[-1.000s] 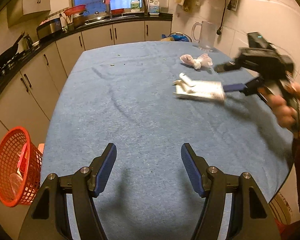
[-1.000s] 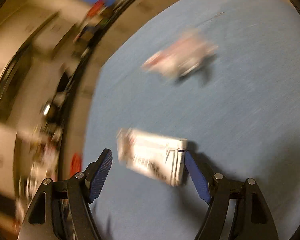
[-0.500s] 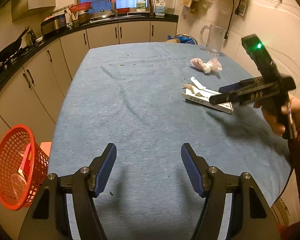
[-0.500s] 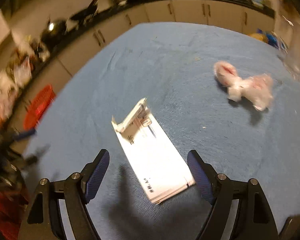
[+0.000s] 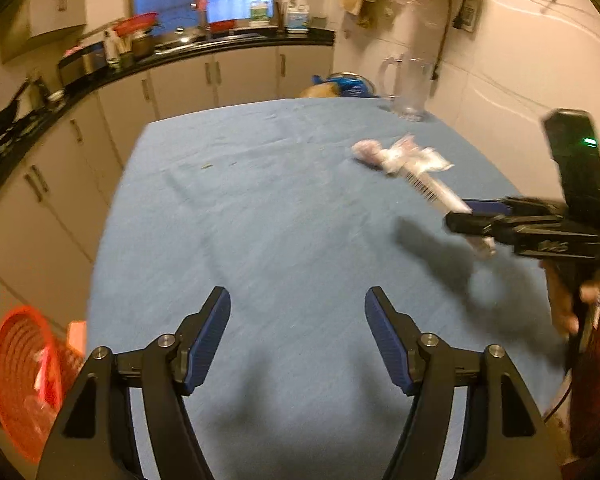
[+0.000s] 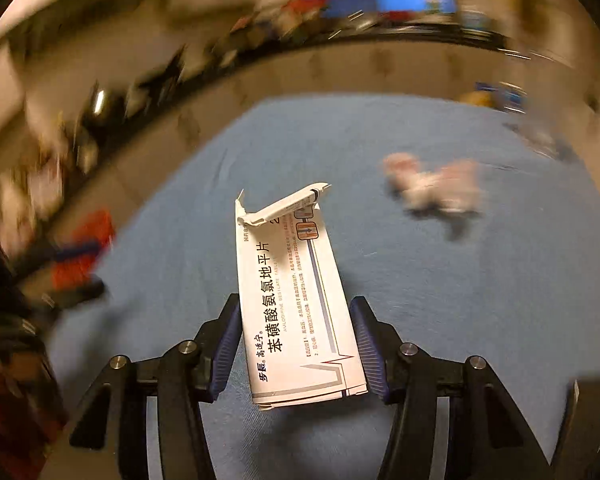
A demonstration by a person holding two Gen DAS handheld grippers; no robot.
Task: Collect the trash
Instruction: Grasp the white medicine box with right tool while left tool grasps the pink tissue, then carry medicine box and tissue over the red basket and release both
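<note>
My right gripper is shut on a flat white medicine box with an open end flap and holds it above the blue table. In the left wrist view the same box sticks out of the right gripper at the right, lifted off the cloth. A crumpled pink and white plastic wrapper lies on the table beyond it; it also shows in the right wrist view. My left gripper is open and empty over the near part of the table.
A red mesh basket with some trash stands on the floor at the table's left. A clear glass jug stands at the far right corner. Kitchen counters and cabinets run along the left and back. The blue tablecloth covers the table.
My right gripper has closed on the medicine box and lifted it off the table. The left gripper has stayed open and tilted its view a little.
</note>
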